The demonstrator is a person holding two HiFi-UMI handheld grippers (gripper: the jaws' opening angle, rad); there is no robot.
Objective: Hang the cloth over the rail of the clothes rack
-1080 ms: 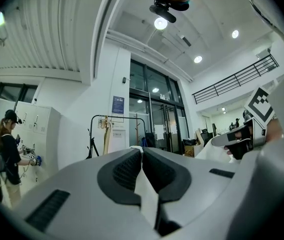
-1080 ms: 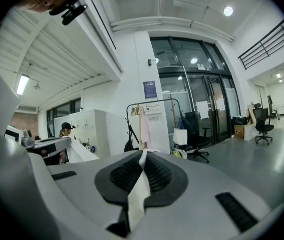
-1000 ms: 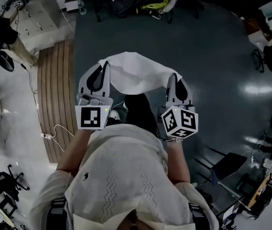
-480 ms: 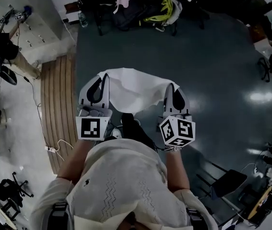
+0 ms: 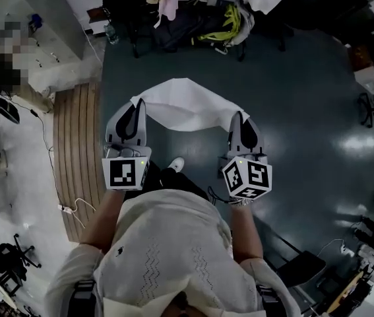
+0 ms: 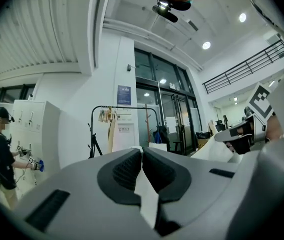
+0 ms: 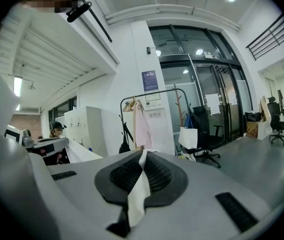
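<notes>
I held the cloth (image 5: 187, 104) pinched between left gripper (image 5: 136, 105) and right gripper (image 5: 238, 117), both clamped on its ends, with the clothes rack (image 7: 154, 95) well ahead and the hanging not yet begun.

The head camera is looking steeply down from above the person's head, taking in both arms, the left claw (image 5: 136, 104), the right claw (image 5: 239, 116), the cloth (image 5: 187, 104) between them and the dark floor (image 5: 292, 78) beyond. The left claw's camera is riding close behind its own jaws and facing level across the room toward the clothes rack (image 6: 124, 129), with the right claw showing at its right edge. The right claw's camera is sitting equally near its jaws, facing the same rack and the glass doors (image 7: 217, 99), with the left claw showing at its left edge. Both claw views are sharing that rack and those doors.
</notes>
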